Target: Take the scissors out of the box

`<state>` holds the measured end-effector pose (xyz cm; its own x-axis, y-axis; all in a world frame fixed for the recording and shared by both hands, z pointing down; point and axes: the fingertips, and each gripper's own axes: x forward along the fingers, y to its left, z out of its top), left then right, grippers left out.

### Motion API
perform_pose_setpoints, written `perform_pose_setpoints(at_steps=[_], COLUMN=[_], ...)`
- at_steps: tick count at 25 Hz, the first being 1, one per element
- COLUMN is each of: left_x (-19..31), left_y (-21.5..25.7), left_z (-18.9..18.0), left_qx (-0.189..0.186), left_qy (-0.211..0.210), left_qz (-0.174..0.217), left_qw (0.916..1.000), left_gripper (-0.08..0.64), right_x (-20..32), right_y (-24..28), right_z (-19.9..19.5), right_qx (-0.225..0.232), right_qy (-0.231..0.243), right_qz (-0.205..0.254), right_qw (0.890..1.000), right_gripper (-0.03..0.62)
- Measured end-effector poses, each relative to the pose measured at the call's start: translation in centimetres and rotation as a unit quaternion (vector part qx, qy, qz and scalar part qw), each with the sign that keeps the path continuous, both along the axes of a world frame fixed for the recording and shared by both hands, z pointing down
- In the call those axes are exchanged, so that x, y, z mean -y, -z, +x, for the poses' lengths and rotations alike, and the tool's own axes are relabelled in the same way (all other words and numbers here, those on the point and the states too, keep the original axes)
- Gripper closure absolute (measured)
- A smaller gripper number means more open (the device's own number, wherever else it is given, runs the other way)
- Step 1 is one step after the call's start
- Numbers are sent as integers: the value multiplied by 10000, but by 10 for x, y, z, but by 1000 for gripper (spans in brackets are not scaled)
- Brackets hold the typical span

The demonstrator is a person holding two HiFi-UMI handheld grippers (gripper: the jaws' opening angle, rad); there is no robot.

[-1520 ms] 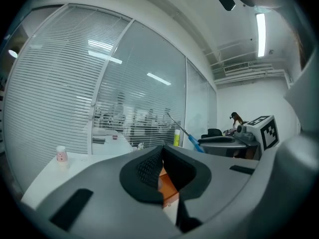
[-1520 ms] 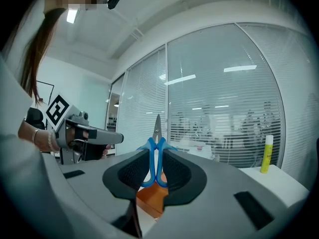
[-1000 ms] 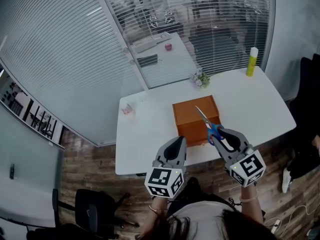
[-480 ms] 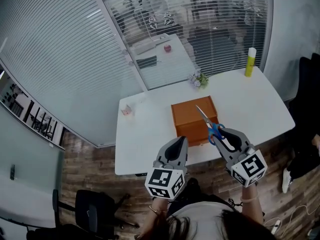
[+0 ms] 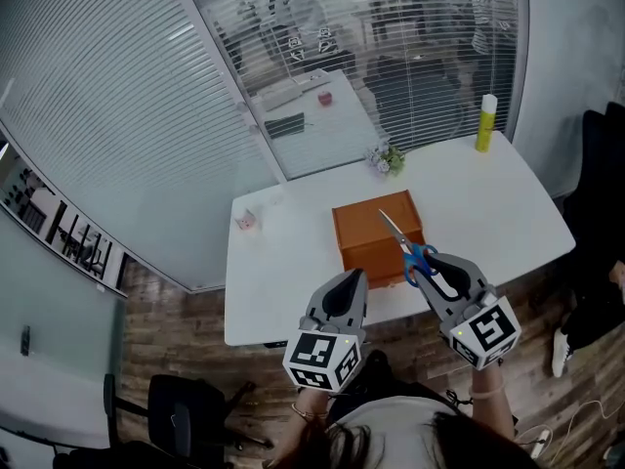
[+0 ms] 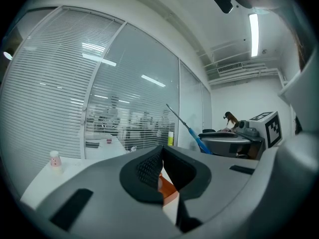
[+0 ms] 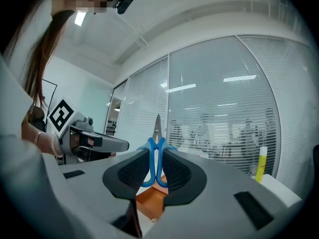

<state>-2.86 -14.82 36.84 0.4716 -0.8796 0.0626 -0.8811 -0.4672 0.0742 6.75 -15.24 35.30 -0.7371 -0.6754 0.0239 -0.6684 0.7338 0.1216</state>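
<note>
No text, label or number legible — none anywhere.

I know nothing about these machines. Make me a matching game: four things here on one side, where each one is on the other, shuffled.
1. scissors
2. box
3. yellow bottle
4. small pink object

A. far right corner of the table
B. clamped in the right claw
C. middle of the table, by its near edge
D. left end of the table

Pairs: 1-B, 2-C, 3-A, 4-D
</note>
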Motion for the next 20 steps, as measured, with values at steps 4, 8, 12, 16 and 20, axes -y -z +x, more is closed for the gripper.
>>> perform_pose_setpoints(at_steps=[4,8,12,16,20], left_x=[2,5,6,6,8], left_y=[1,0,2,0,-2], left_z=[1,0,1,1,1], left_qx=[7,4,-11,-22,-43], left_qy=[-50,-73,-92,-106,-118], left_qz=[22,29,29,9,-7], left_qw=[10000,10000,10000,9999,9999], left_gripper=[540,541,541,541,541], right_x=[1,4,5,6,5], right_y=[1,1,2,2,2], right_z=[-3,-7,-10,-12,-14], right_qx=[-12,-33,-67,-93,-115], right_qy=[24,35,70,80,74], right_qz=[23,29,27,32,38], right_qw=[10000,10000,9999,9999,9999], right_gripper=[480,480,480,480,482])
